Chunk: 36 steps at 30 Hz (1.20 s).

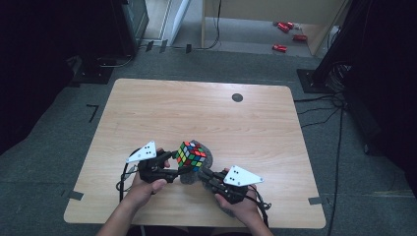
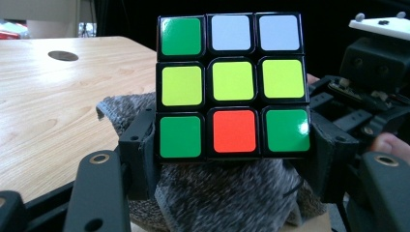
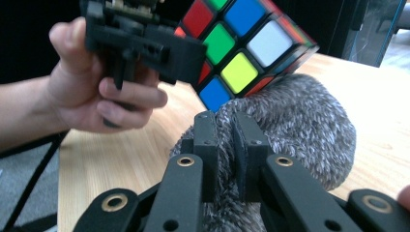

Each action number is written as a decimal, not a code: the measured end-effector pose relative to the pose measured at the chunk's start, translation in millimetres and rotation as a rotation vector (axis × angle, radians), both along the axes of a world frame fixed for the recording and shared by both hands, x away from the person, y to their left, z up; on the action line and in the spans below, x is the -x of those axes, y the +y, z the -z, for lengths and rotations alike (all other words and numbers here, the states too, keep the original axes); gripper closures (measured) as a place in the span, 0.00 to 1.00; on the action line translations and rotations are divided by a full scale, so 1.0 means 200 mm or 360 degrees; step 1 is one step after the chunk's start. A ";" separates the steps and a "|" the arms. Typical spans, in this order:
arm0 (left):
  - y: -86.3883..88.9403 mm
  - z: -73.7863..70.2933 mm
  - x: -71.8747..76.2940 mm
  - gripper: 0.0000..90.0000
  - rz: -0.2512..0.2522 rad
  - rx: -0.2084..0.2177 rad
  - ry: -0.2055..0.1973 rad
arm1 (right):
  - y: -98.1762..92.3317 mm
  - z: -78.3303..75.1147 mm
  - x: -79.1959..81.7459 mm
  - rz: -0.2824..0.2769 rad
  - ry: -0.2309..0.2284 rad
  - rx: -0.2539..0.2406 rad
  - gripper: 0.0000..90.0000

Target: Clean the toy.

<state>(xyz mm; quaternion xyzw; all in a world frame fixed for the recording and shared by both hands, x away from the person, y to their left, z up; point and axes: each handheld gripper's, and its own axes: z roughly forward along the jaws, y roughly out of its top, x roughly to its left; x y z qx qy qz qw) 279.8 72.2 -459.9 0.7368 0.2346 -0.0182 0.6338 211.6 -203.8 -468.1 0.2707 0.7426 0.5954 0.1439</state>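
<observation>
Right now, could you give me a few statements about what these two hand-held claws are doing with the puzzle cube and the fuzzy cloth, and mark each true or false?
1. The left gripper clamps the puzzle cube between its jaws. True.
2. The cube lies flat on the bare table. False: it is held up, above the grey cloth.
3. The right gripper has its jaws closed on a fold of the cloth. True.
4. The cube face towards the left gripper's camera has a blue centre square. False: its centre is yellow.
5. The cloth is bright red. False: it is mottled grey.
</observation>
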 end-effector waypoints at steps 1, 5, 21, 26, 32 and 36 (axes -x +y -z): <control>0.00 0.00 0.00 0.39 0.0006 0.0001 0.0001 | -0.01 -0.01 0.00 0.0013 -0.0004 -0.0024 0.92; -0.02 0.01 0.01 0.39 0.0027 -0.0038 -0.0017 | -0.10 -0.04 -0.03 0.0112 -0.0004 -0.0165 0.92; -0.01 0.01 0.00 0.39 0.0006 -0.0011 -0.0003 | -0.10 -0.04 -0.03 0.0033 0.0020 -0.0215 0.92; 0.01 0.00 0.00 0.39 -0.0017 0.0001 0.0000 | -0.02 0.00 -0.02 -0.0063 0.0059 -0.0129 0.91; -0.01 0.01 0.00 0.39 0.0003 -0.0021 -0.0013 | -0.07 -0.03 -0.03 0.0024 0.0027 -0.0187 0.91; -0.02 0.01 0.01 0.39 0.0003 -0.0031 -0.0019 | -0.11 -0.04 -0.03 0.0075 0.0032 -0.0261 0.91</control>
